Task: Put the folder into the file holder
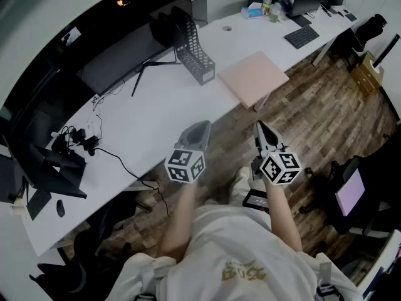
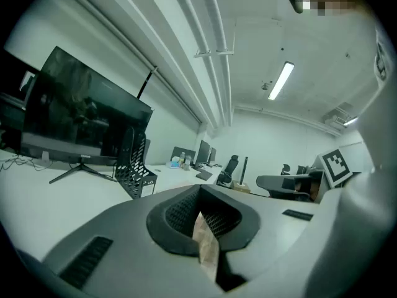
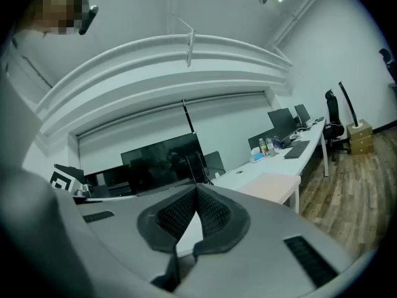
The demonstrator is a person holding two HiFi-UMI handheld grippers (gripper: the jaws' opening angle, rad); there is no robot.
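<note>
A pink folder (image 1: 254,77) lies flat on the white desk (image 1: 150,118), with its corner over the front edge. To its left a black mesh file holder (image 1: 194,49) stands upright and looks empty. Both grippers hang short of the desk, over the wooden floor. My left gripper (image 1: 203,126) is shut with nothing in it and points toward the desk; its own view shows the file holder (image 2: 135,166) ahead. My right gripper (image 1: 259,125) is shut and empty too. Its tip (image 3: 197,189) aims at the desk, with the folder (image 3: 276,182) a little to the right.
A large dark monitor (image 1: 119,49) stands behind the file holder. Cables and plugs (image 1: 81,140) lie at the desk's left. A keyboard (image 1: 302,36) and bottles (image 1: 269,5) sit far right. Cardboard boxes (image 1: 366,74) and a chair (image 1: 348,193) stand on the floor.
</note>
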